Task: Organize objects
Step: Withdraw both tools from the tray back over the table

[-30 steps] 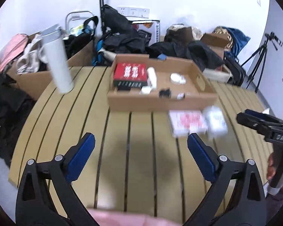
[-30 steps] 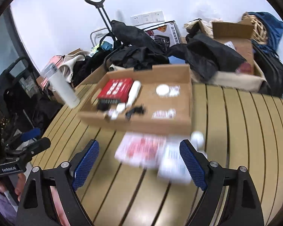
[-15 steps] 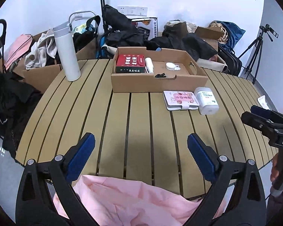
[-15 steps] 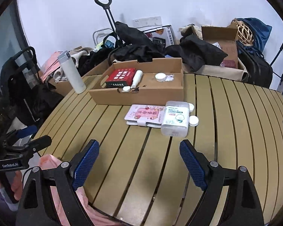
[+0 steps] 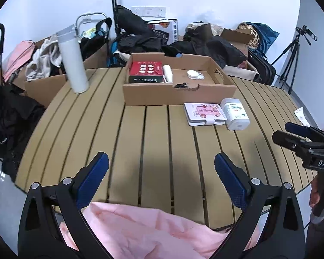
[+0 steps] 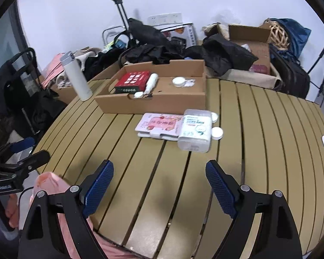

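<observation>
Through the left wrist view we see our left hand-held gripper [image 5: 161, 168] spread wide with nothing between its blue pads, hanging over the bare slats of the counter [image 5: 157, 133]. Taking the cardboard box [image 5: 175, 82] as our landmark, a red box [image 5: 146, 69] lies inside it at the left end, a white tube [image 5: 168, 76] lies just beside the red box, and a small round white lid [image 5: 192, 74] sits further right on the box floor. Just in front of the cardboard box, toward its right end, a pink case [image 5: 204, 114] lies flat on the counter, and a white tub [image 5: 235, 113] touches the case's right side. Left of the cardboard box a white flask [image 5: 72, 60] stands upright. Pink cloth [image 5: 153, 231] fills the bottom edge, well in front of the cardboard box. Far right of the box we catch our right hand-held gripper [image 5: 302, 138] from the side. Through the right wrist view, our right hand-held gripper [image 6: 158, 179] is likewise released, pads wide apart over empty slats. The cardboard box [image 6: 162, 99] again holds the red box [image 6: 132, 81] at its left end, the white tube [image 6: 151, 83] beside it and the round lid [image 6: 178, 81] to the right. In front of the box lie the pink case [image 6: 158, 126] and the white tub [image 6: 195, 129] touching it, with two small white caps [image 6: 217, 133] just right of the tub. The flask [image 6: 75, 75] stands left of the box, and the left hand-held gripper [image 6: 21, 157] shows far left of it.
</observation>
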### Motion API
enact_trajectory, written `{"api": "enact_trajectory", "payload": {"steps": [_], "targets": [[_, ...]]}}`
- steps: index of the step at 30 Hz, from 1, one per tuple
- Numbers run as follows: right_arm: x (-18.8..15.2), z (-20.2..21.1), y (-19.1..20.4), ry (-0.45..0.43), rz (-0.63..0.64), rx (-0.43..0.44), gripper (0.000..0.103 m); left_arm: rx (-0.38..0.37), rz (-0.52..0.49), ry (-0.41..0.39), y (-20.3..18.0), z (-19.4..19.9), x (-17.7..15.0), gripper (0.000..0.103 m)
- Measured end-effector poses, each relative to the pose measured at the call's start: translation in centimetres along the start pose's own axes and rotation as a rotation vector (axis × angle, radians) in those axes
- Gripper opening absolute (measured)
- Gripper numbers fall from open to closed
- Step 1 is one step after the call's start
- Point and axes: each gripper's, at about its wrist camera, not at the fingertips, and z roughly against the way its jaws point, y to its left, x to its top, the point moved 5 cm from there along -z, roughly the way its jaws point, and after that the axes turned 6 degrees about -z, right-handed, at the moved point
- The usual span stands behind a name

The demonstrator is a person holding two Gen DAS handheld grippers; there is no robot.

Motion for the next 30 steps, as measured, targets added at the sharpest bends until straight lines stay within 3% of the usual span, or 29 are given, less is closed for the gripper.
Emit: {"api": "enact_trajectory", "payload": {"steps": [2, 7, 21, 24, 26, 28, 30], "targets": [[0.0, 0.0, -0.4, -0.009, -0.022, -0.032, 0.090, 0.028, 0.005, 0.038, 0.2, -0.8, -0.5, 0.097], [0.5, 0.6, -0.5, -0.017, -0.040, -0.034, 0.090, -0.001, 0.031, 0.019, 0.8, 0.0, -1.0, 0.097], [-0.6, 1.4, 1.6, -0.041, -0.031, -0.002, 0.090, 0.008, 0.036, 0.006, 1.8, 1.4, -1.8, 0.097], [-0.7, 1.2, 1.4, -0.075, -0.030, 0.006, 0.090, -0.033, 0.040, -0.023, 1.8, 0.8, -1.0, 0.097], [-1.0, -0.5, 1.1, -0.066, 0.001, -0.014, 0.090, -0.099, 0.057, -0.032, 1.7, -0.9, -0.1, 0.098], [-1.5, -2.9, 0.6, -0.033, 0.027, -0.029, 0.090, -0.161, 0.078, -0.013, 1.6, -3.7, 0.8, 0.097], [-1.4, -5.0, -0.1, -0.017, 0.033, -0.041, 0.088, -0.176, 0.106, 0.023, 1.6, -6.2, 1.7, 0.096]]}}
